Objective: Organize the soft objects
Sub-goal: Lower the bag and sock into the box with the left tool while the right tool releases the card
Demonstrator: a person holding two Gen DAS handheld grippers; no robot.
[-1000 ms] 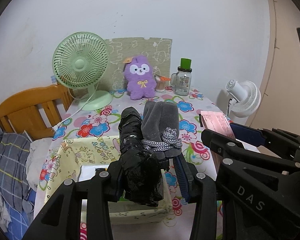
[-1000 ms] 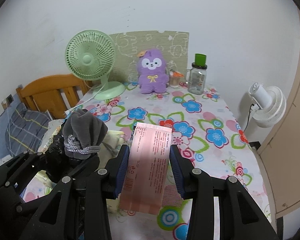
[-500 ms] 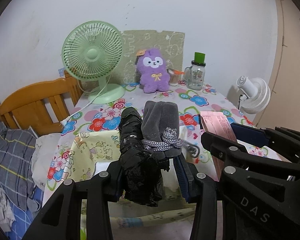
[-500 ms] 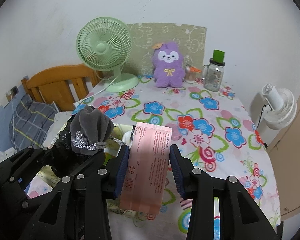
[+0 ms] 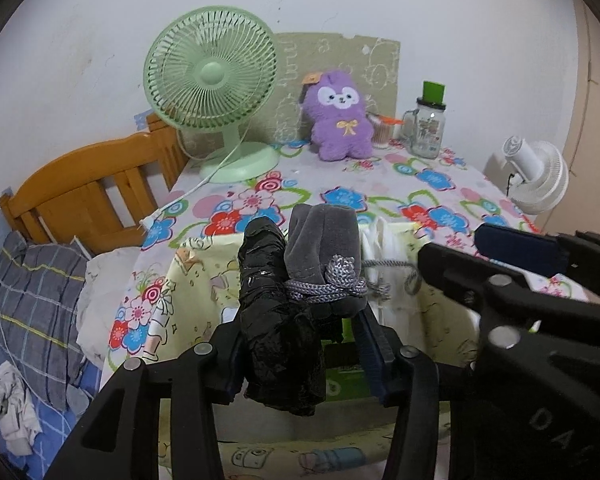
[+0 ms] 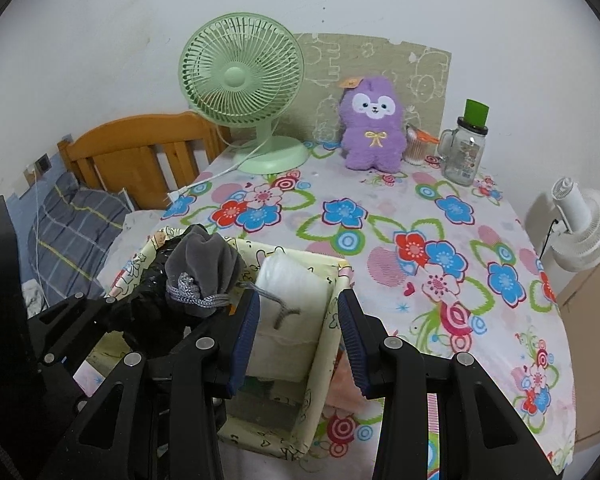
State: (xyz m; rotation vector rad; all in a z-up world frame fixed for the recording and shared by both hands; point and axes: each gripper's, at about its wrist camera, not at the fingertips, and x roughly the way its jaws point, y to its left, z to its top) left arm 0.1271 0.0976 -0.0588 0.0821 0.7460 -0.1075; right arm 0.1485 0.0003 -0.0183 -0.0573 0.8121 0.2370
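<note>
- Left wrist view is showing the left gripper (image 5: 300, 316) carrying two soft items side by side between its fingers: a black plastic-wrapped bundle (image 5: 276, 320) and a grey drawstring pouch (image 5: 320, 236).
- Its jaws have just been opening with both items between them. The bundle is lying against the left pad and a gap is showing along most of the right pad. It cannot be told whether the pads are pressing on the load.
- Both items are hanging over the yellow fabric basket (image 6: 328, 332), which is sitting at the near edge of the flowered table (image 6: 380, 184).
- Right gripper (image 6: 298, 298) is standing released with nothing between the pads, straddling the basket's right wall.
- A white pack (image 6: 292, 284) is lying inside the basket.
- A pink packet (image 6: 338, 380) is lying just outside that wall, below the right finger.
- A purple plush (image 6: 374, 128) and a green fan (image 6: 240, 76) are standing at the far edge, well apart from the basket.
</note>
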